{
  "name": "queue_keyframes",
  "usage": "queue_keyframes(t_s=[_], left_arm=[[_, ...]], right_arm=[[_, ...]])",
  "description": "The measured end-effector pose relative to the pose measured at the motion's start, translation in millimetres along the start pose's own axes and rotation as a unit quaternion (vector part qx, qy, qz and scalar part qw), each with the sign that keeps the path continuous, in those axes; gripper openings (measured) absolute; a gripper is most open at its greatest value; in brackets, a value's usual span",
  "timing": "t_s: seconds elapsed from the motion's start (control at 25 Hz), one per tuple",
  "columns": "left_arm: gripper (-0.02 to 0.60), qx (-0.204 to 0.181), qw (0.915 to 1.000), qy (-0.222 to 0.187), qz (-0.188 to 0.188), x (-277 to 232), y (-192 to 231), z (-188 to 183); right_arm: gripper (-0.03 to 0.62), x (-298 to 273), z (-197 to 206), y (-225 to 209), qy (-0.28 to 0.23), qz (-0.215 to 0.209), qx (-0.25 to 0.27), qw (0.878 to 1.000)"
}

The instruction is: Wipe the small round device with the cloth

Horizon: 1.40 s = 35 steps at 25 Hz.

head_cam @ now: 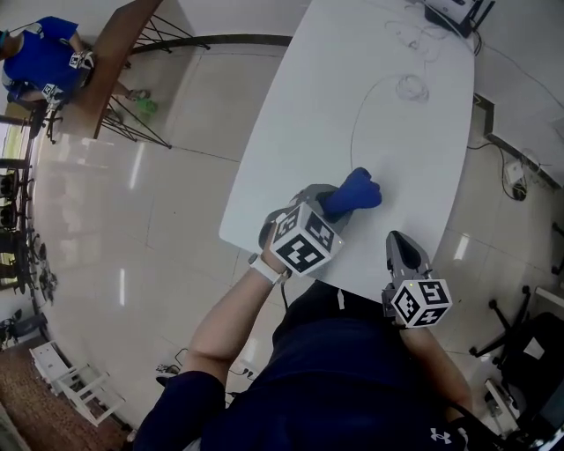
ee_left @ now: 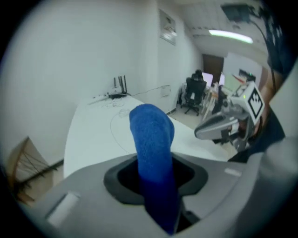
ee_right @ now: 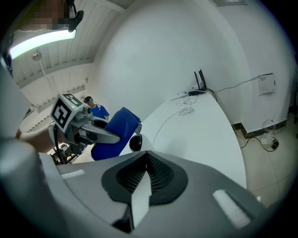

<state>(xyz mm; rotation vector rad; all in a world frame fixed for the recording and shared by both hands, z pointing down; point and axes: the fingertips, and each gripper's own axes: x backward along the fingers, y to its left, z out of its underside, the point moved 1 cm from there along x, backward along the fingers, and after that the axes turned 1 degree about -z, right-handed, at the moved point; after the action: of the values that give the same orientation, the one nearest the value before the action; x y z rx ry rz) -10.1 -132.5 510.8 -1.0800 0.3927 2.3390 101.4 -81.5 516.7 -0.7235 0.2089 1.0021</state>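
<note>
Got cloth (ee_left: 151, 135) clamped in L gripper (ee_left: 156, 181) jaws by worktop (head_cam: 388, 132) near edge; R gripper (ee_right: 143, 179) jaws closed, empty. Yet to wipe device (ee_right: 136, 142), prob.

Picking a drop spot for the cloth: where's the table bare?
Bare table: the strip between its left edge and the cable, and the stretch right of it. Crowded: router and wire coil at the far end; blue cloth near the front edge.
</note>
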Motion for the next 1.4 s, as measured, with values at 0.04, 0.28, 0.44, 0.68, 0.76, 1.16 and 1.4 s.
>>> queue_keyframes(t_s=[0.04, 0.28, 0.44, 0.68, 0.76, 1.16, 1.4], left_arm=[[0.140, 0.049, 0.9984, -0.011, 0.026, 0, 6, 2], [0.140, 0.281, 0.9385, -0.080, 0.183, -6, 43, 16], [0.141, 0.435, 0.8366, -0.093, 0.320, -29, 47, 44], [0.143, 0.475, 0.8131, -0.061, 0.331, -56, 44, 69], [0.143, 0.460, 0.8398, -0.025, 0.288, -63, 47, 79], [0.147, 0.408, 0.9060, -0.012, 0.111, -62, 46, 80], [0.147, 0.404, 0.9054, -0.123, 0.038, -13, 47, 53]], right_arm=[[0.011, -1, 0, 0, 0.001, 0.000, -0.003, 1.000], [0.011, -5, 5, -1, 0.013, -0.002, -0.013, 1.000], [0.011, -7, 9, 5, 0.021, -0.009, 0.010, 1.000], [0.011, -7, 6, 17, 0.022, -0.021, 0.040, 0.999], [0.011, -5, 5, 18, 0.019, -0.019, 0.043, 0.999], [0.012, 13, 6, 30, 0.004, -0.026, 0.056, 0.998], [0.011, 24, 10, 30, 0.002, -0.025, 0.057, 0.998]])
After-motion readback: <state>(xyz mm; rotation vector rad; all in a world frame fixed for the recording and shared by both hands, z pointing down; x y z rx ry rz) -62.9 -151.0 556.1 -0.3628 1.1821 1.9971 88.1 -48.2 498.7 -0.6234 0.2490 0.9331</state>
